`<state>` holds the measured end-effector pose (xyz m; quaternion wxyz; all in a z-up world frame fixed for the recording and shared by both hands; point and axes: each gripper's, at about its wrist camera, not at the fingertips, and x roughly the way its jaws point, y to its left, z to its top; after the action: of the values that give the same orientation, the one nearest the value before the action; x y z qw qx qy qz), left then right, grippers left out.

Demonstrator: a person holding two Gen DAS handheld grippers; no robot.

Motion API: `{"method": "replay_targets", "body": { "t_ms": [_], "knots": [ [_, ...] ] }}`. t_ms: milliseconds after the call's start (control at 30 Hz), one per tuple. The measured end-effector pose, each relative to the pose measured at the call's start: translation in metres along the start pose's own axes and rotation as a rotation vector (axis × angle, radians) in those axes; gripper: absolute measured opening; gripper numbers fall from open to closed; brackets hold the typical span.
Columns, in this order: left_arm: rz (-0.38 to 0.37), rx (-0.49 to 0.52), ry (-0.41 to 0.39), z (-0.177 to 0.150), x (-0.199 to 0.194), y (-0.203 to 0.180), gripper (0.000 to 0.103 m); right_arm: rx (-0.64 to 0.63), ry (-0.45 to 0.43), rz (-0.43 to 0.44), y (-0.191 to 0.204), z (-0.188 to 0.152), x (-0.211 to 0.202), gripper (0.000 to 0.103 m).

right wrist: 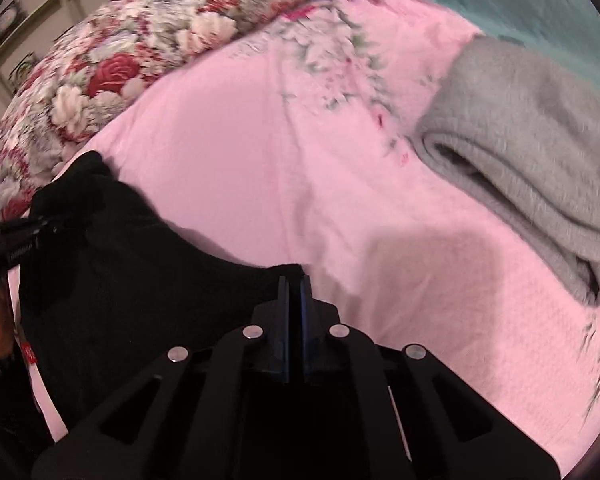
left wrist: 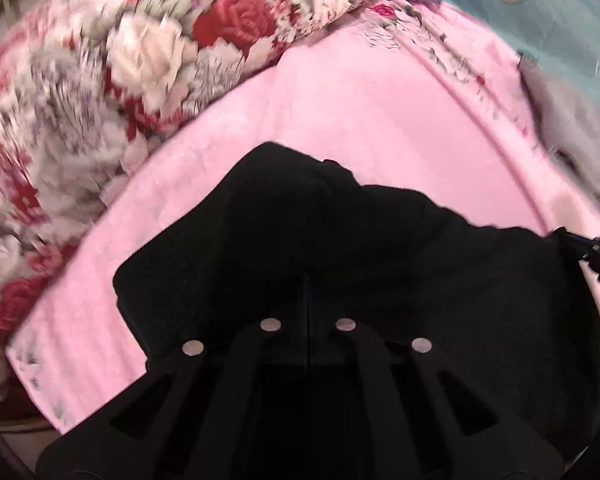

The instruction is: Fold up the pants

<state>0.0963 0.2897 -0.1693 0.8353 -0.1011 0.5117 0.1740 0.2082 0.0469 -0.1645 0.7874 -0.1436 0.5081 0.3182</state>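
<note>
Hiding left gripper [left wrist: 307, 300] tips: black pants [left wrist: 340, 248]; background blurred.

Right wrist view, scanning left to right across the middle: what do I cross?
Left claw at the edge, black pants, bare pink bedspread, folded grey garment.
</note>
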Motion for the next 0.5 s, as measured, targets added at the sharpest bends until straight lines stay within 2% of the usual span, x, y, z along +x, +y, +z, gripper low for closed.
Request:
{"method": "replay_targets", "body": {
  "t_ms": [33,67,133,167,200,267,333,367,400,433,500],
  "knots": [
    [0.033,0.020,-0.007,-0.001,0.002,-0.006,0.003,0.003,0.023,-0.013,0.000,0.000,0.008,0.004],
    [0.048,0.028,-0.015,-0.001,0.002,-0.008,0.003,-0.005,0.010,-0.029,0.003,-0.001,0.011,0.005],
    [0.052,0.039,-0.020,0.000,-0.002,-0.009,0.003,-0.020,0.009,-0.041,0.007,-0.001,0.010,0.009],
    [0.025,0.030,-0.011,0.000,-0.004,-0.005,0.003,-0.014,0.017,-0.038,0.005,0.000,0.007,0.023],
    [-0.007,0.014,0.001,0.000,-0.006,0.000,0.003,0.006,0.018,-0.049,0.001,0.000,0.001,0.026],
    [-0.029,-0.009,-0.016,-0.001,-0.022,0.007,0.003,0.056,-0.034,-0.075,-0.011,-0.002,-0.025,0.028],
    [-0.007,0.025,-0.076,-0.002,-0.044,0.001,0.013,0.091,-0.084,-0.095,-0.021,-0.011,-0.056,0.032],
    [-0.036,0.047,-0.097,-0.005,-0.058,-0.004,0.017,0.127,-0.101,-0.118,-0.027,-0.021,-0.075,0.040],
    [-0.110,0.072,-0.102,-0.004,-0.070,-0.014,0.026,0.163,-0.106,-0.137,-0.032,-0.030,-0.087,0.042],
    [-0.164,0.090,-0.101,-0.003,-0.076,-0.025,0.031,0.199,-0.099,-0.152,-0.036,-0.041,-0.096,0.042],
    [-0.272,0.169,-0.079,0.000,-0.085,-0.060,0.032,0.266,-0.046,-0.148,-0.041,-0.072,-0.108,0.042]
  ]
}}
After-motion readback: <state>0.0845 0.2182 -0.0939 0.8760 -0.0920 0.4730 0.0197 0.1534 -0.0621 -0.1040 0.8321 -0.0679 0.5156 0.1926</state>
